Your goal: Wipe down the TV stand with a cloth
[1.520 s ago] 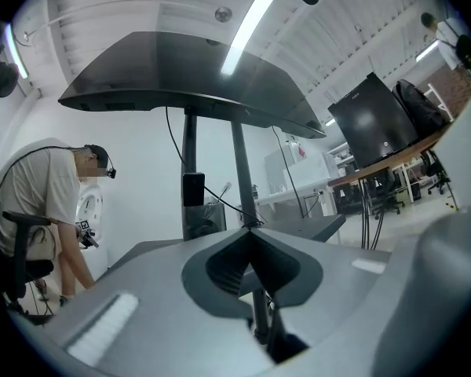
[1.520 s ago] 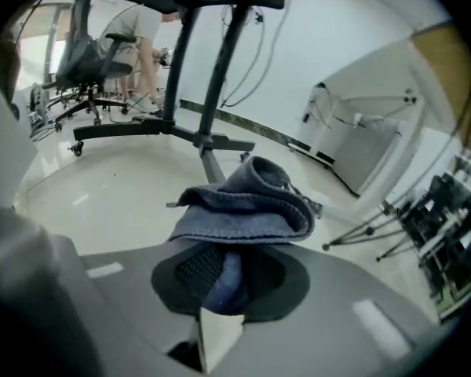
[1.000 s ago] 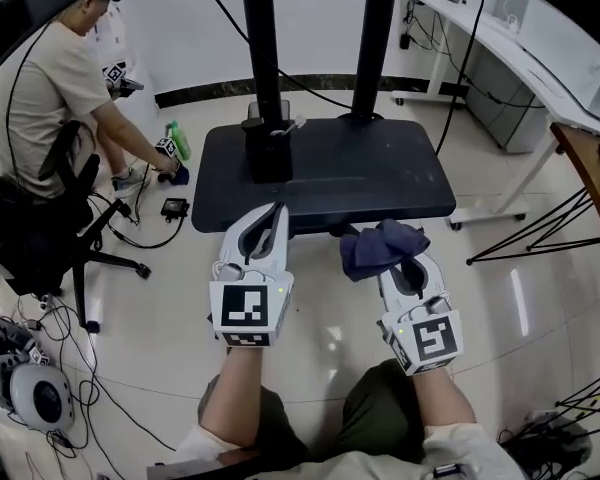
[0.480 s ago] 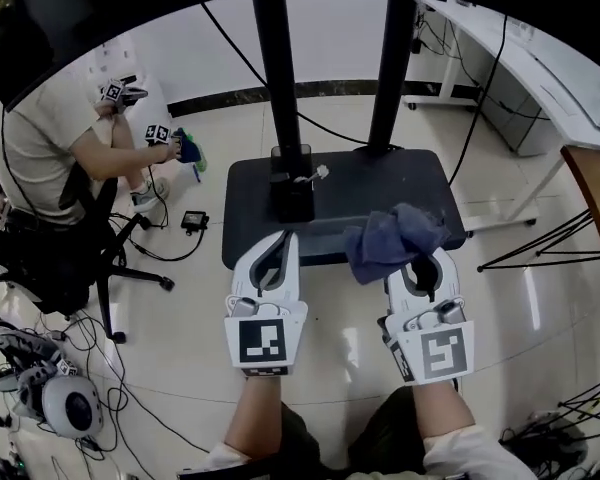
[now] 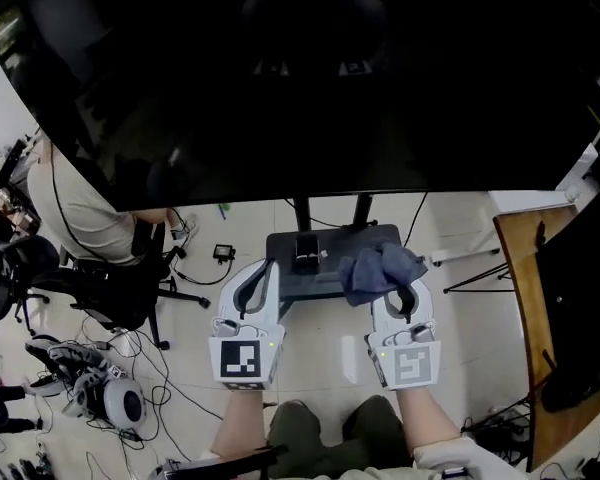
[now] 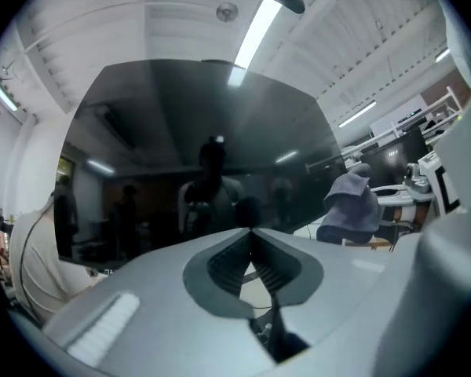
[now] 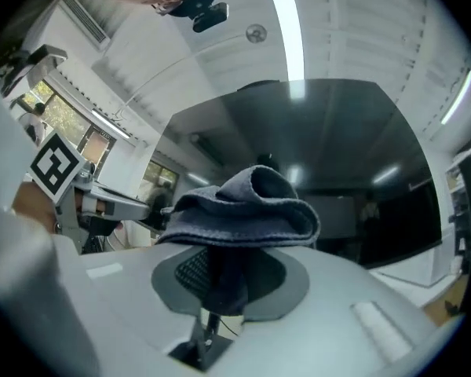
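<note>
The black TV stand base (image 5: pixel 325 243) lies on the floor with two poles rising to a large dark TV screen (image 5: pixel 310 78) that fills the top of the head view. My right gripper (image 5: pixel 390 276) is shut on a bunched blue cloth (image 5: pixel 378 270), held above the base's right front corner. In the right gripper view the cloth (image 7: pixel 239 206) spills over the right gripper (image 7: pixel 226 277) in front of the screen (image 7: pixel 353 179). My left gripper (image 5: pixel 269 268) hovers over the base's left front edge. Its jaws are closed together with nothing between them, as the left gripper (image 6: pixel 251 232) shows facing the screen (image 6: pixel 180 148).
A person (image 5: pixel 80 213) sits on a black office chair (image 5: pixel 120 278) to the left. Cables and a headset-like device (image 5: pixel 115 400) litter the floor at lower left. A wooden table (image 5: pixel 520 298) stands at the right.
Both grippers and the head view have risen well away from the base, which now looks small and far below. The TV screen has come into view. The cloth stays in the right gripper.
</note>
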The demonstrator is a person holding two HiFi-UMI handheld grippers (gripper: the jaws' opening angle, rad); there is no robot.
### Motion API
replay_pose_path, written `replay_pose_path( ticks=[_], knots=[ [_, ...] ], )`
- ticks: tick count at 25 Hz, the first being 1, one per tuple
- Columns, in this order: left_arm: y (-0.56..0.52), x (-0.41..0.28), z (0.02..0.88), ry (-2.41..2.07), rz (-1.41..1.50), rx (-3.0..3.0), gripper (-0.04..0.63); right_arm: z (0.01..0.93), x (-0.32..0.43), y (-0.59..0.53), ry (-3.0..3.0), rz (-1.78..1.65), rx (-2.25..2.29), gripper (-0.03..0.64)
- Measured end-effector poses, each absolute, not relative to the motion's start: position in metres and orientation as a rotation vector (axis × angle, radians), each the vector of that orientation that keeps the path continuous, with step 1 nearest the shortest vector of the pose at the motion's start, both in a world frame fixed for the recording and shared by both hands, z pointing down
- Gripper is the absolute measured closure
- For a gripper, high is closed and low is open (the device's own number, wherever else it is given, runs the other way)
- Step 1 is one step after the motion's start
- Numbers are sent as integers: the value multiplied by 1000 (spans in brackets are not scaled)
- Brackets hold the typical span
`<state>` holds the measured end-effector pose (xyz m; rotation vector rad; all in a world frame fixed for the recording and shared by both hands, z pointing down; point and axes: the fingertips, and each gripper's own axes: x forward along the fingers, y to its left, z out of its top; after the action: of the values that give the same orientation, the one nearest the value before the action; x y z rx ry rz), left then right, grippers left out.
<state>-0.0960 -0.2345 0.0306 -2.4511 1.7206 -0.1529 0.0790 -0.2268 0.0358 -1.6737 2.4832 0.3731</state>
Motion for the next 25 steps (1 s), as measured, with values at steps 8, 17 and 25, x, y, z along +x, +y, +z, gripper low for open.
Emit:
replay_pose_path(
  ticks=[8,17,25],
  knots=[
    [-90,-115,-268,1574,40,-2313,500,-238,80,-70,2484,332,-1658,555],
    [121,-82,-347,1677,5,-2303,500,-315,135,122,2518,265,-1656,554],
    [259,-32,-367,1615,173,-2245,500,-344,180,249,2432,360,-1545,555]
  ],
)
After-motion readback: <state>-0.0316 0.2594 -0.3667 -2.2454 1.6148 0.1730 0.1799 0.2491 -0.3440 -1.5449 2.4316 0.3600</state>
